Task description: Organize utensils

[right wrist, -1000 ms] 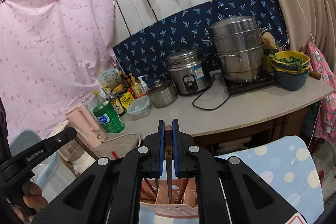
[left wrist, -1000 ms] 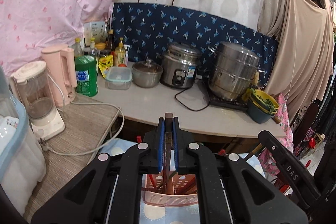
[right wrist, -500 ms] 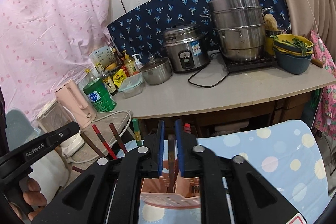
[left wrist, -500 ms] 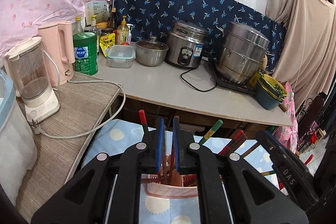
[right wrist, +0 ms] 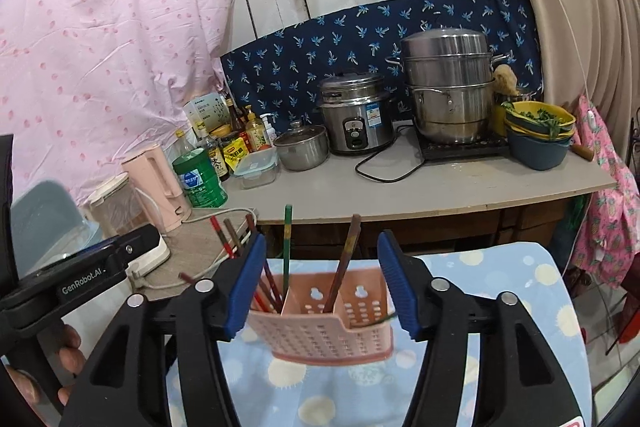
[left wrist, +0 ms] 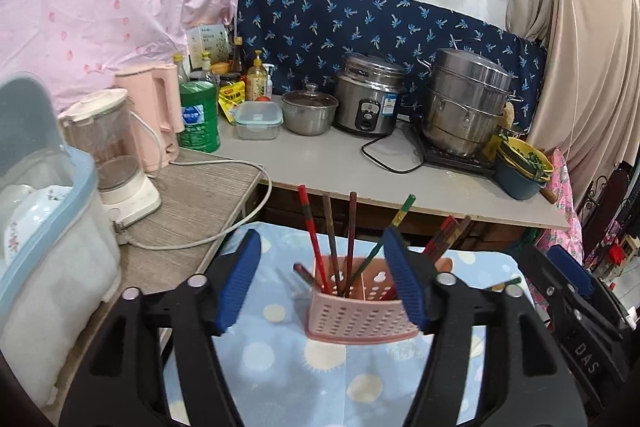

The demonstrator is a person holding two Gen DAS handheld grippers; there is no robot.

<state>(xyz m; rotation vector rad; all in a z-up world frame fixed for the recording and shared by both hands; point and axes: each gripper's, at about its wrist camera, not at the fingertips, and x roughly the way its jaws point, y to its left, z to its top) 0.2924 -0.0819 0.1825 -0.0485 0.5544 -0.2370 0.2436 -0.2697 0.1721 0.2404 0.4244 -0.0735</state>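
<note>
- left gripper (left wrist: 324,281) — fingers spread wide, empty, just before the pink holder (left wrist: 362,311)
- chopsticks (left wrist: 330,239) stand inside the holder
- right gripper (right wrist: 320,285) — fingers apart, empty; best to draw straight back, avoiding the leaning sticks

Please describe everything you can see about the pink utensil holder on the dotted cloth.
The pink utensil holder is a small rectangular basket that looks like plastic, its walls perforated with rows of small slots. A divider splits it into compartments, and the taller back wall has two keyhole-shaped hanging holes. It stands upright on the blue cloth with pale dots. Several chopsticks, red, brown and green, stand inside, leaning outward. Both grippers, left and right, are open above it, and neither visibly touches it.
</note>
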